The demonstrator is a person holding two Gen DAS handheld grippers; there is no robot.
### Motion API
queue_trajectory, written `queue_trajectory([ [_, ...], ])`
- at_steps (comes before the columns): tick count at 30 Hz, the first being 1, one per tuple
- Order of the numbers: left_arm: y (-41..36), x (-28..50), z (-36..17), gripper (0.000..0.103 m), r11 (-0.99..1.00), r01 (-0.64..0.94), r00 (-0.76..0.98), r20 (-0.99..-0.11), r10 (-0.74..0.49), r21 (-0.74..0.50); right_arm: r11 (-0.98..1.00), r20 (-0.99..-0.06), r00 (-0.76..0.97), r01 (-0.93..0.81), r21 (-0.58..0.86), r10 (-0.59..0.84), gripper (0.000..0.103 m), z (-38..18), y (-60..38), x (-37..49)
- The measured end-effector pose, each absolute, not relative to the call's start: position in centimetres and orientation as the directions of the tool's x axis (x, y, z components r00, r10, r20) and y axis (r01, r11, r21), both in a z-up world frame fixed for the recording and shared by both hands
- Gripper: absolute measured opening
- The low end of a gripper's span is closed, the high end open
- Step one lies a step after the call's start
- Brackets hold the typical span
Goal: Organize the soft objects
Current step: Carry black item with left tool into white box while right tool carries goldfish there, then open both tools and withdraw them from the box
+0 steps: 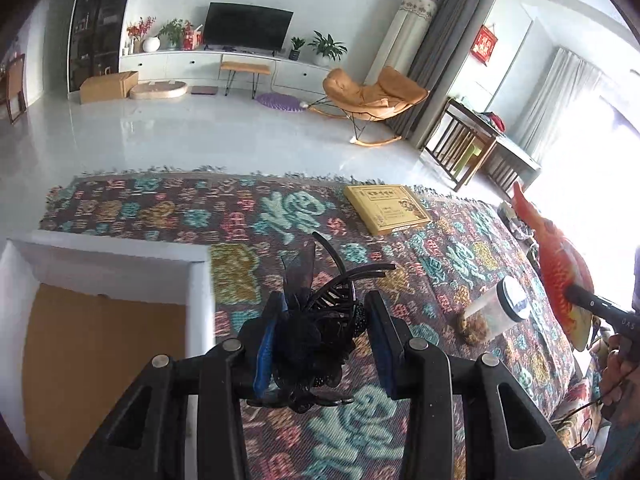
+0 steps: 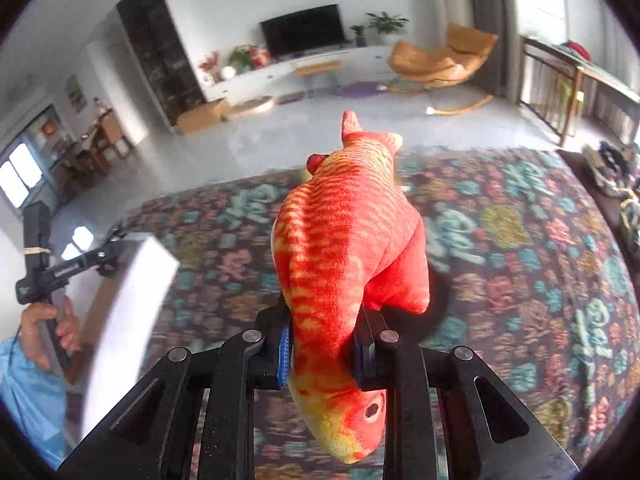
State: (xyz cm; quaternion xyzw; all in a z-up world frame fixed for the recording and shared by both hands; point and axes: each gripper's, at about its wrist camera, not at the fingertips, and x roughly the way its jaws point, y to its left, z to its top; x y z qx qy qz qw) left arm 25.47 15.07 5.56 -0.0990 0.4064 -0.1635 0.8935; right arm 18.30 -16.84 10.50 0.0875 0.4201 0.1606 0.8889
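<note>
My left gripper (image 1: 322,320) is shut on a black hair claw clip with a mesh flower (image 1: 308,328), held above the patterned cloth just right of the white box (image 1: 120,256). My right gripper (image 2: 324,344) is shut on an orange-red plush fish (image 2: 348,248), gripping it behind the head, tail pointing away. The fish also shows in the left wrist view (image 1: 560,272) at the far right, with the right gripper (image 1: 576,296) on it. The left gripper (image 2: 108,252) shows in the right wrist view near the white box (image 2: 132,300).
A patterned cloth (image 1: 280,216) covers the surface. A yellow flat box (image 1: 386,208) lies at the far side. A clear plastic cup with a dark lid (image 1: 500,308) lies tipped beside a brown fuzzy lump (image 1: 474,328). Clutter lies at the far right (image 2: 612,172).
</note>
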Motion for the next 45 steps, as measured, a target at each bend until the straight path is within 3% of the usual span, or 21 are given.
queue_trajectory([
  [4, 23.3, 20.2, 5.3, 0.04, 0.974, 0.091, 0.633, -0.743, -0.217, -0.207, 0.827, -0.678, 0.48, -0.397, 0.398, 0.557, 0.025, 11.5, -4.0, 17.4],
  [7, 28.4, 17.0, 3.4, 0.041, 0.994, -0.02, 0.616, -0.784, -0.073, -0.109, 0.763, -0.67, 0.398, -0.49, 0.422, 0.626, 0.027, 10.9, 5.1, 16.6],
  [10, 32.2, 14.4, 1.1, 0.053, 0.99, -0.112, 0.584, -0.812, -0.004, -0.086, 0.707, -0.67, 0.306, -0.523, 0.475, 0.677, 0.032, 8.3, 12.2, 15.7],
  [12, 33.9, 12.7, -0.1, 0.086, 0.982, -0.17, 0.587, -0.809, 0.035, -0.081, 0.665, -0.664, 0.227, -0.52, 0.536, 0.712, 0.049, 5.6, 15.1, 15.1],
  [14, 34.9, 10.7, -0.4, 0.092, 0.976, -0.209, 0.612, -0.787, 0.084, -0.058, 0.621, -0.655, 0.125, -0.49, 0.612, 0.745, 0.08, 2.8, 17.2, 14.8],
  [17, 35.0, 7.8, -0.1, 0.093, 0.975, -0.223, 0.645, -0.749, 0.151, 0.005, 0.609, -0.66, 0.066, -0.464, 0.644, 0.748, 0.08, 0.3, 17.8, 14.0],
  [20, 34.3, 5.2, 0.6, 0.102, 0.968, -0.247, 0.69, -0.692, 0.212, 0.05, 0.631, -0.68, 0.088, -0.474, 0.614, 0.728, 0.08, 0.3, 16.9, 13.5],
  [23, 33.3, 3.1, 1.5, 0.103, 0.959, -0.281, 0.713, -0.659, 0.241, 0.046, 0.67, -0.717, 0.145, -0.516, 0.534, 0.682, 0.08, 1.5, 16.0, 12.5],
  [28, 32.2, 1.5, 1.9, 0.103, 0.935, -0.355, 0.673, -0.69, 0.267, 0.015, 0.742, -0.788, 0.259, -0.58, 0.336, 0.559, 0.08, 3.5, 15.2, 10.2],
  [32, 30.7, 0.7, 2.2, 0.103, 0.919, -0.383, 0.621, -0.712, 0.328, 0.089, 0.758, -0.814, 0.297, -0.605, 0.244, 0.499, 0.08, 3.8, 15.1, 8.9],
  [45, 30.3, -0.9, 2.7, 0.103, 0.897, -0.433, 0.591, -0.723, 0.359, 0.091, 0.774, -0.85, 0.339, -0.622, 0.119, 0.403, 0.08, 3.9, 16.5, 6.2],
])
